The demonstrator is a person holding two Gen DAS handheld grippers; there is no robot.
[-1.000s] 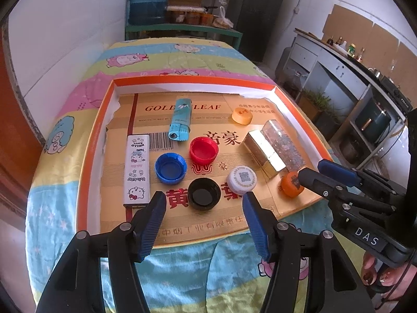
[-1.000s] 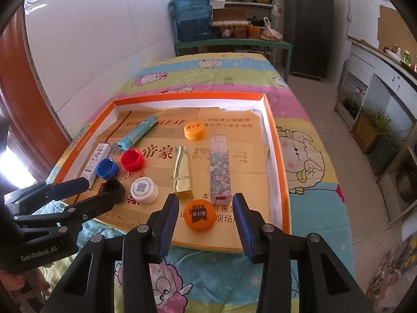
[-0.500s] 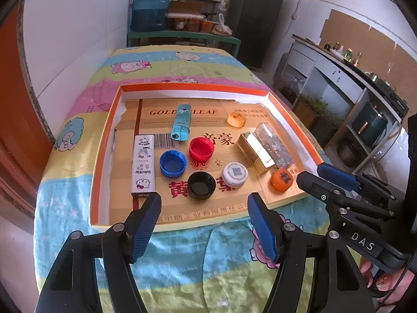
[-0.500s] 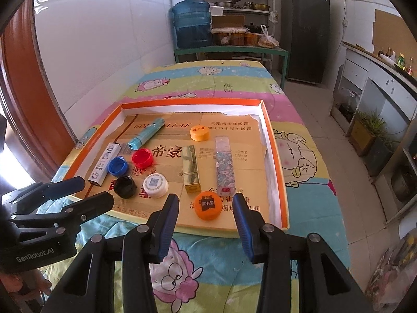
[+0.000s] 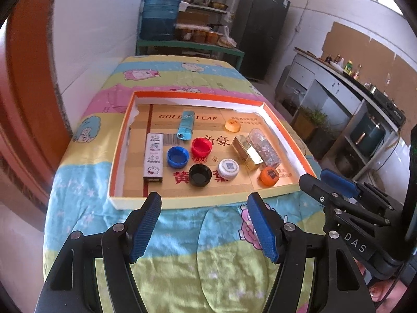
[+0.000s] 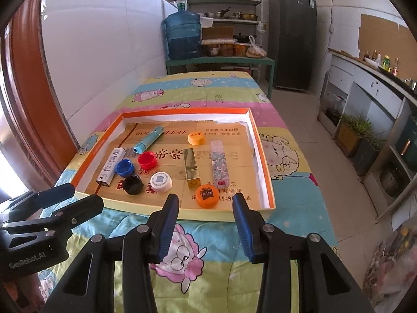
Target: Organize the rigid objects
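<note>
An orange-rimmed shallow tray [image 5: 118, 151] [image 6: 263, 161] lies on the quilt-covered table. In it lie blue [image 5: 177, 157], red [image 5: 201, 147], black [image 5: 200, 174], white [image 5: 228, 168] and two orange bottle caps [image 5: 269, 176] [image 5: 232, 125], a white slim box [image 5: 153, 157], a teal tube [image 5: 185, 125], a gold box [image 5: 247, 151] and a glittery box [image 5: 264, 147]. My left gripper [image 5: 204, 206] hangs open and empty in front of the tray's near edge. My right gripper [image 6: 206, 203] is also open and empty, just before the near orange cap [image 6: 207, 195].
A cartoon-print quilt [image 6: 208, 247] covers the table. Behind it stand a green bench with a water jug [image 6: 183, 35], shelves and a dark fridge [image 6: 292, 41]. A counter [image 6: 365, 83] with bottles and plant pots runs along the right wall. A fingertip shows at lower right [image 5: 376, 293].
Both grippers have pulled back and up from the tray, which now looks smaller and farther. The left jaws stand wider than a second ago. Nothing in the tray moved.
</note>
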